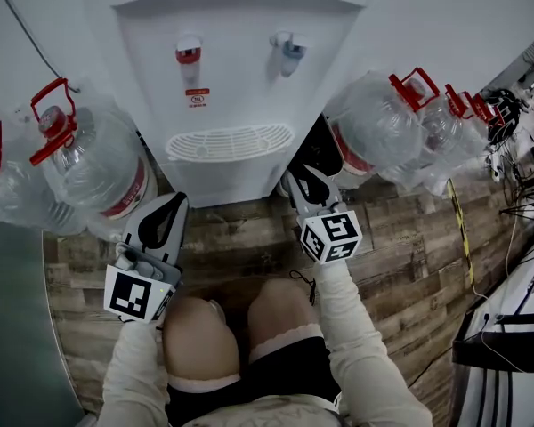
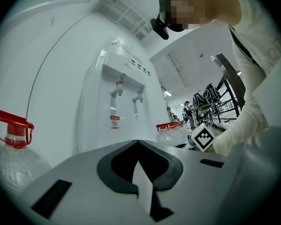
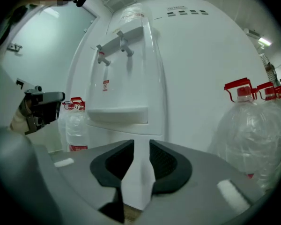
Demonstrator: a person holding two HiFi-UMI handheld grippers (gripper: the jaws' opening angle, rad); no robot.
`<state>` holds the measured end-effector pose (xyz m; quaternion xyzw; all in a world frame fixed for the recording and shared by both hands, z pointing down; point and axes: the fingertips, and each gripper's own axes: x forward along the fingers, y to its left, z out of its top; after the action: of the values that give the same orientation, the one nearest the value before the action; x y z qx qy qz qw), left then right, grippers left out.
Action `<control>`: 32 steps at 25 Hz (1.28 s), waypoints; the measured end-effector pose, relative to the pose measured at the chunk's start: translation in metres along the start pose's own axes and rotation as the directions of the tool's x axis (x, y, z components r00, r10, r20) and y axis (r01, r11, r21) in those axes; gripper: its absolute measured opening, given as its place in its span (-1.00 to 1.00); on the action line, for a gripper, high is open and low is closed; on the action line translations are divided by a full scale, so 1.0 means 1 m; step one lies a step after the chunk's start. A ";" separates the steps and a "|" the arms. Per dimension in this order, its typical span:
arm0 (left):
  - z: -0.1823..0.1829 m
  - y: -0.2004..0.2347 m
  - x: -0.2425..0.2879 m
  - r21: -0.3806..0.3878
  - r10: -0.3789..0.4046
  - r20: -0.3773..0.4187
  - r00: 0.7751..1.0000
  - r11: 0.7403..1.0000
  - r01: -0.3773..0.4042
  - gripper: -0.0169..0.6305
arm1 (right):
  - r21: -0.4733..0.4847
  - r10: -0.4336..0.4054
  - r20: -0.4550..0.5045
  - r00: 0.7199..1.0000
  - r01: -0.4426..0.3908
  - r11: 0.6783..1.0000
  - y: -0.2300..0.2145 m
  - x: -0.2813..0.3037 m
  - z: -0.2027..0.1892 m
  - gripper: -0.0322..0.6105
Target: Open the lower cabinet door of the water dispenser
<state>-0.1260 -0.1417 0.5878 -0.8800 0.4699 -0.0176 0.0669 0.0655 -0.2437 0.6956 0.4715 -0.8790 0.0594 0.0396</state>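
Observation:
The white water dispenser (image 1: 236, 69) stands ahead of me, with a red tap, a blue tap and a drip tray (image 1: 230, 140). From above, the tray hides the lower cabinet front. That front (image 3: 131, 134) shows in the right gripper view, just beyond the jaws. My right gripper (image 1: 304, 178) (image 3: 141, 143) is low at the dispenser's lower right corner, its jaws open a narrow gap with nothing between them. My left gripper (image 1: 173, 205) (image 2: 137, 141) is held left of the dispenser's base, a little back from it, shut and empty.
Large clear water bottles with red caps stand on both sides of the dispenser, left (image 1: 98, 163) and right (image 1: 383, 123). The person's knees (image 1: 240, 323) are close behind the grippers on the wooden floor (image 1: 240, 229). Cables and equipment (image 1: 516, 149) lie at the right.

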 end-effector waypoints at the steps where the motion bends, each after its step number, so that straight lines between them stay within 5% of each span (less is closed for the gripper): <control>1: 0.000 0.000 0.000 0.000 -0.001 0.002 1.000 1.000 0.001 -0.94 | 0.002 0.005 -0.017 1.000 -0.005 1.000 -0.003 0.006 -0.005 -0.54; 8: 0.000 -0.005 0.003 0.004 -0.011 0.004 1.000 1.000 0.011 -0.94 | 0.056 0.025 -0.103 0.994 -0.019 0.998 -0.023 0.038 -0.029 -0.02; 15: -0.001 -0.002 -0.005 0.011 -0.001 -0.001 1.000 1.000 0.001 -0.94 | 0.052 0.103 -0.178 0.979 -0.095 0.994 -0.018 0.058 -0.042 0.01; 32: -0.004 -0.004 -0.012 0.024 0.012 -0.017 1.000 1.000 -0.012 -0.94 | 0.083 0.044 -0.166 0.985 -0.030 0.996 -0.009 0.033 -0.045 -0.10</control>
<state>-0.1297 -0.1301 0.5930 -0.8761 0.4756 -0.0304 0.0732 0.0553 -0.2692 0.7449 0.4496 -0.8780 0.1350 0.0933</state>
